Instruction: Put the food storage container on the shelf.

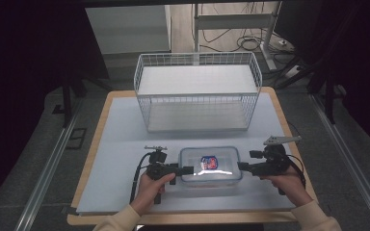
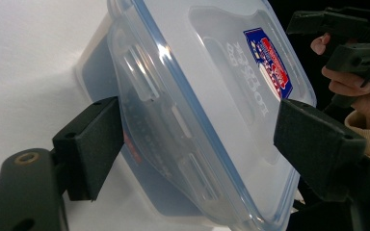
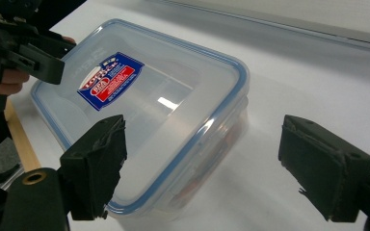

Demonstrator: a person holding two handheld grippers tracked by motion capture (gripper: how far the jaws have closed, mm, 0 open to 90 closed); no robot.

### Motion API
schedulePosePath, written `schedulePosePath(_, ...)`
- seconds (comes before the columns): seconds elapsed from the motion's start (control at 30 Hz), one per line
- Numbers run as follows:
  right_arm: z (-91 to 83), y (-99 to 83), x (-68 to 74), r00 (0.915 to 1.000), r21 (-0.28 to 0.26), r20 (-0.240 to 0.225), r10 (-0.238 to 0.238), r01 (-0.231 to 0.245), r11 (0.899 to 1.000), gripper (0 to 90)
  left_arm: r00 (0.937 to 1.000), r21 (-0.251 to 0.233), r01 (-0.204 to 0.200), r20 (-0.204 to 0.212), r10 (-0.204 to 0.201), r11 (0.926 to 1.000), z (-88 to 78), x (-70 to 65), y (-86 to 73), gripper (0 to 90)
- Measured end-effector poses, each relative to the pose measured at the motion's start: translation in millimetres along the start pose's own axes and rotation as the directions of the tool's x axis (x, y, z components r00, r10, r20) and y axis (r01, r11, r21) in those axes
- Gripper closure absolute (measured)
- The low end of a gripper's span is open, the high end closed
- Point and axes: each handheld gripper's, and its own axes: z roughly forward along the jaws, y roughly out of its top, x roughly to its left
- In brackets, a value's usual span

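On the table point(image 1: 115, 144), going from left to right, there are one left claw point(image 1: 189, 170), one plastic container point(image 1: 211, 166) and one right claw point(image 1: 242, 166), with one white wire basket point(image 1: 197, 91) standing farther back, well apart from the container. At the left, a hand point(image 1: 150, 185) holds the left claw level, its tip at the container's left short end; in the left gripper view its jaws stand spread, one on each side of that end, with the container point(image 2: 197, 110) between them; whether the pads point(image 2: 96, 144) press on it I cannot tell for sure, though one sits right at the wall. In the middle, the container lies flat near the front of the table, a clear rectangular box with rounded corners, a blue seal line around its lid, locking flaps on the sides and one red-and-blue label point(image 1: 209, 162) on the lid. Something reddish shows dimly through the wall point(image 3: 221, 144) in the right gripper view. At the right, the other hand point(image 1: 286, 183) holds the right claw pointing at the container's right end, its jaws wide apart and gripping nothing, one pad point(image 3: 96, 163) low beside the lid's corner, the other well clear over bare table
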Motion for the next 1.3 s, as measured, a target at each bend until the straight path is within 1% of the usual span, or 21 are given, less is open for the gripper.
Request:
schedulePosePath(0.13, 0.5, 0.6, 0.7, 1.0000, 0.001, -0.005, 0.005, -0.005, 1.000, 16.5, 0.9999, -0.014, 0.017, 0.002, -0.017, 0.9997, -2.6, 0.7, -0.3, 21.9)
schedulePosePath(0.17, 0.9, 0.6, 0.8, 0.9999, 0.000, -0.008, 0.007, -0.007, 1.000, 16.5, 0.9999, -0.019, 0.015, -0.001, -0.015, 0.9997, -3.4, 0.2, -0.4, 23.4)
schedulePosePath(0.23, 1.2, 0.9, 0.9, 0.9997, 0.002, -0.017, 0.019, -0.019, 1.000, 16.4, 0.9999, -0.028, -0.004, -0.015, 0.003, 0.9996, -5.1, -2.1, -0.6, 26.1)
schedulePosePath(0.27, 1.7, 1.0, 0.7, 0.9991, 0.001, -0.029, 0.032, -0.032, 0.999, 16.4, 0.9998, -0.024, -0.009, -0.020, 0.009, 0.9997, -5.3, -2.8, -0.5, 26.9)
schedulePosePath(0.33, 2.6, 1.4, -0.2, 0.9966, 0.005, -0.048, 0.068, -0.067, 0.998, 16.4, 0.9999, -0.024, -0.005, -0.016, 0.005, 0.9997, -5.4, -2.3, -0.4, 26.9)
schedulePosePath(0.53, 12.9, 0.7, -2.1, 0.9876, 0.041, -0.063, 0.143, -0.141, 0.989, 17.2, 0.9999, -0.024, -0.003, -0.013, 0.003, 0.9997, -5.7, -1.8, -0.7, 27.4)
schedulePosePath(0.6, 16.9, 0.6, -3.3, 0.9862, 0.058, -0.055, 0.156, -0.153, 0.987, 18.4, 0.9999, -0.023, -0.003, -0.011, 0.003, 0.9997, -5.8, -1.6, -1.0, 27.4)
schedulePosePath(0.63, 19.6, 0.5, -4.1, 0.9840, 0.061, -0.058, 0.168, -0.165, 0.984, 19.0, 0.9999, -0.023, -0.004, -0.010, 0.003, 0.9997, -5.8, -1.4, -1.0, 27.5)
schedulePosePath(0.67, 24.0, 0.0, -6.2, 0.9789, 0.072, -0.075, 0.190, -0.185, 0.980, 19.5, 0.9999, -0.023, -0.003, -0.010, 0.003, 0.9997, -5.8, -1.4, -0.9, 27.5)
schedulePosePath(0.73, 29.3, -1.4, -8.0, 0.9712, 0.089, -0.093, 0.219, -0.211, 0.973, 20.0, 1.0000, -0.023, -0.003, -0.009, 0.003, 0.9997, -5.8, -1.4, -1.0, 27.5)
schedulePosePath(0.83, 36.6, -4.2, -9.1, 0.9618, 0.129, -0.124, 0.244, -0.228, 0.965, 20.0, 1.0000, -0.023, -0.003, -0.008, 0.003, 0.9997, -5.9, -1.2, -0.9, 27.6)
schedulePosePath(0.87, 37.7, -5.0, -9.6, 0.9526, 0.138, -0.138, 0.271, -0.252, 0.958, 21.0, 1.0000, -0.021, -0.003, -0.009, 0.003, 0.9998, -6.1, -1.1, -0.8, 27.7)
schedulePosePath(0.9, 38.6, -5.6, -10.3, 0.9458, 0.140, -0.150, 0.288, -0.268, 0.953, 22.2, 1.0000, -0.022, -0.002, -0.008, 0.002, 0.9998, -6.1, -1.0, -0.8, 27.9)
schedulePosePath(0.97, 39.6, -6.7, -12.9, 0.9346, 0.140, -0.163, 0.316, -0.295, 0.945, 23.6, 1.0000, -0.024, -0.004, -0.008, 0.003, 0.9997, -6.0, -1.1, -0.9, 28.0)
schedulePosePath(1.03, 38.1, -7.0, -15.6, 0.9260, 0.138, -0.172, 0.336, -0.315, 0.939, 28.1, 1.0000, -0.023, -0.005, -0.009, 0.005, 0.9997, -6.1, -1.2, -0.9, 28.1)
schedulePosePath(1.1, 35.5, -7.4, -17.7, 0.9224, 0.127, -0.178, 0.343, -0.324, 0.938, 33.0, 0.9999, -0.025, -0.006, -0.010, 0.006, 0.9997, -6.3, -1.5, -1.1, 28.2)
schedulePosePath(1.13, 34.1, -7.7, -18.6, 0.9222, 0.119, -0.181, 0.342, -0.324, 0.938, 34.5, 0.9999, -0.025, -0.008, -0.013, 0.008, 0.9996, -6.7, -2.0, -1.3, 28.5)
schedulePosePath(1.17, 33.5, -7.9, -18.5, 0.9197, 0.121, -0.182, 0.348, -0.330, 0.936, 35.4, 0.9998, -0.028, -0.012, -0.015, 0.012, 0.9995, -7.1, -2.8, -1.8, 28.9)
schedulePosePath(1.2, 32.8, -8.4, -18.8, 0.9196, 0.116, -0.185, 0.346, -0.330, 0.937, 36.6, 0.9997, -0.032, -0.016, -0.018, 0.015, 0.9994, -7.5, -3.9, -2.4, 29.3)
schedulePosePath(1.23, 31.7, -8.7, -18.8, 0.9165, 0.113, -0.189, 0.353, -0.337, 0.935, 37.7, 0.9995, -0.036, -0.025, -0.022, 0.024, 0.9990, -8.5, -5.3, -3.4, 29.6)
schedulePosePath(1.3, 29.2, -9.5, -18.3, 0.9144, 0.104, -0.193, 0.355, -0.341, 0.934, 40.3, 0.9990, -0.046, -0.037, -0.028, 0.035, 0.9983, -10.0, -7.6, -5.2, 30.9)
